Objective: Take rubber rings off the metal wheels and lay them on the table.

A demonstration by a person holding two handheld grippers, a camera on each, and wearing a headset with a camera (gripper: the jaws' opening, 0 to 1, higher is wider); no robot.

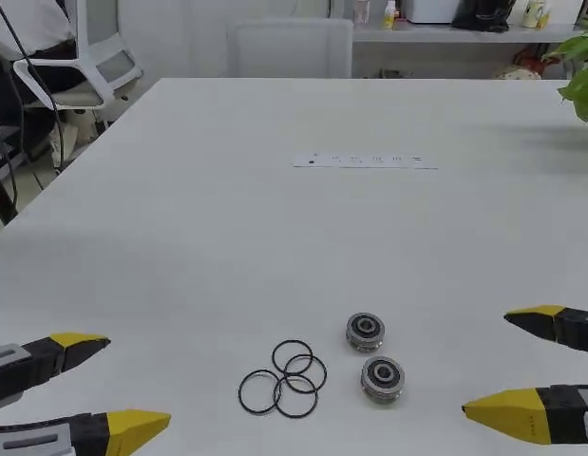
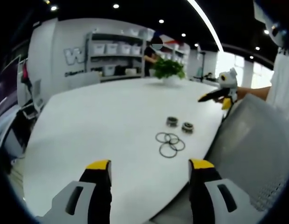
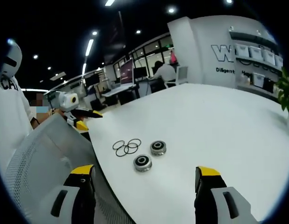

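Observation:
Two metal wheels lie flat on the white table (image 1: 275, 218), one (image 1: 366, 330) a little behind the other (image 1: 382, 377). Several thin black rubber rings (image 1: 284, 378) lie overlapping just left of them. The same wheels (image 2: 177, 124) and rings (image 2: 169, 143) appear in the left gripper view, and wheels (image 3: 150, 155) and rings (image 3: 126, 147) in the right gripper view. My left gripper (image 1: 118, 380) is open at the near left edge, away from the rings. My right gripper (image 1: 521, 366) is open at the near right, apart from the wheels. Both hold nothing.
A paper label strip (image 1: 365, 161) lies mid-table. A white chair (image 1: 289, 47) stands at the far side and an office chair (image 1: 75, 71) at far left. Plant leaves (image 1: 580, 71) hang over the right edge. A mesh chair back (image 2: 256, 140) sits by the near edge.

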